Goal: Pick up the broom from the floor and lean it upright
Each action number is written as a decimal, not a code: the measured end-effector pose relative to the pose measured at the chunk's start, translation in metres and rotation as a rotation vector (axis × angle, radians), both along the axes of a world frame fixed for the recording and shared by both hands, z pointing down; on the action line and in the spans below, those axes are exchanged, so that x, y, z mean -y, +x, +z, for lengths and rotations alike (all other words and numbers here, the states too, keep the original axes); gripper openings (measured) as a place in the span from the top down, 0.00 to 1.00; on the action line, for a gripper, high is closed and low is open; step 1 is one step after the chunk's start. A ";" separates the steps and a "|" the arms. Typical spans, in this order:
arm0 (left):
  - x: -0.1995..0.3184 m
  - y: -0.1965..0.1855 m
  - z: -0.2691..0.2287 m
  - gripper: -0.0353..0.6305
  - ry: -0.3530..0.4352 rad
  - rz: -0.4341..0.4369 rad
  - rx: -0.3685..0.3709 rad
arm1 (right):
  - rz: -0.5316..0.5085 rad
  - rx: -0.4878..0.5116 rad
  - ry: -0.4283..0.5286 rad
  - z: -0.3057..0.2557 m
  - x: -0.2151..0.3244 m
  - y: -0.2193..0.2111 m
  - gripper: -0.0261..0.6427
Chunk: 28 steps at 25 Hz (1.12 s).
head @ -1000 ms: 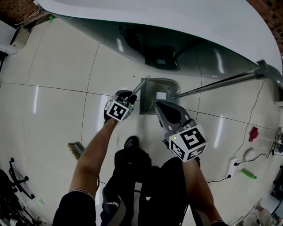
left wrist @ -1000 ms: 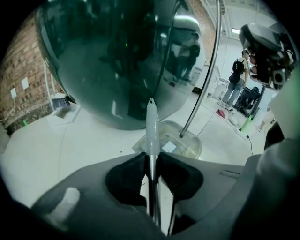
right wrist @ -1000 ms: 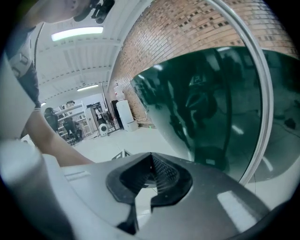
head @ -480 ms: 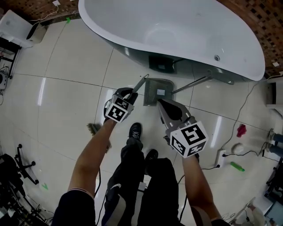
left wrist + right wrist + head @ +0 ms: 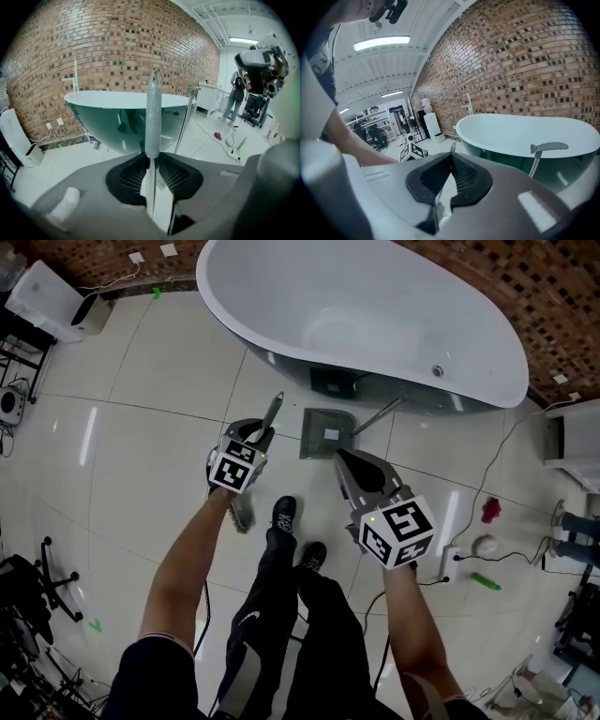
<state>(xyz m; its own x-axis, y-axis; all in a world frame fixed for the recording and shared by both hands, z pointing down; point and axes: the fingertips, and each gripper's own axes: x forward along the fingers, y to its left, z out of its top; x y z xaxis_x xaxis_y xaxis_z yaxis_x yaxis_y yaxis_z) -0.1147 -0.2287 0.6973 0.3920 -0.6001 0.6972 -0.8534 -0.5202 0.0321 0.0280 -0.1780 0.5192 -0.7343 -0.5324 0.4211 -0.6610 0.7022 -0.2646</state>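
Tub (image 5: 375, 315) now fully in view — L gripper (image 5: 261, 435) clamps broom (image 5: 274, 410), lifted; R gripper (image 5: 340, 455) shut.

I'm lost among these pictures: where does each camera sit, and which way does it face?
Head view: on the head, looking steeply down at floor; arms, legs, left gripper, right gripper show.
Left gripper view: on that gripper, facing bathtub; its fingers clamp the broom handle.
Right gripper view: on that gripper, facing bathtub; closed fingers, left arm.
Shared: the bathtub.
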 end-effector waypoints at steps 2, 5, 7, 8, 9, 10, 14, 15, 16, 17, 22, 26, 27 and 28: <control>-0.005 -0.004 -0.019 0.82 0.015 -0.020 -0.003 | 0.002 0.005 0.006 -0.016 -0.007 0.000 0.96; -0.011 -0.006 -0.044 0.82 0.032 -0.043 -0.009 | 0.004 0.011 0.020 -0.037 -0.015 0.004 0.96; -0.016 -0.007 -0.058 0.82 0.040 -0.057 -0.015 | 0.006 0.013 0.029 -0.049 -0.020 0.006 0.96; -0.019 -0.007 -0.064 0.82 0.042 -0.062 -0.018 | 0.006 0.013 0.034 -0.056 -0.022 0.007 0.96; -0.021 -0.007 -0.070 0.82 0.045 -0.068 -0.021 | 0.006 0.012 0.040 -0.062 -0.024 0.008 0.96; -0.022 -0.007 -0.076 0.82 0.048 -0.076 -0.024 | 0.006 0.011 0.047 -0.067 -0.025 0.010 0.96; -0.026 -0.003 -0.093 0.82 0.055 -0.112 -0.037 | 0.005 0.004 0.069 -0.086 -0.029 0.020 0.96; -0.027 -0.001 -0.096 0.82 0.055 -0.120 -0.041 | 0.005 0.004 0.074 -0.090 -0.029 0.022 0.96; -0.027 0.001 -0.100 0.82 0.054 -0.128 -0.045 | 0.007 0.005 0.079 -0.093 -0.029 0.025 0.96; -0.028 0.004 -0.103 0.82 0.053 -0.136 -0.050 | 0.009 0.008 0.083 -0.097 -0.028 0.027 0.96; -0.029 0.015 -0.112 0.82 0.035 -0.178 -0.066 | 0.023 0.040 0.099 -0.113 -0.021 0.029 0.96; -0.024 0.021 -0.124 0.82 0.029 -0.196 -0.081 | 0.025 0.054 0.121 -0.128 -0.013 0.027 0.96; -0.022 0.024 -0.129 0.82 0.033 -0.195 -0.082 | 0.030 0.057 0.129 -0.133 -0.009 0.029 0.96; -0.019 0.027 -0.133 0.82 0.037 -0.192 -0.083 | 0.035 0.060 0.136 -0.138 -0.007 0.029 0.96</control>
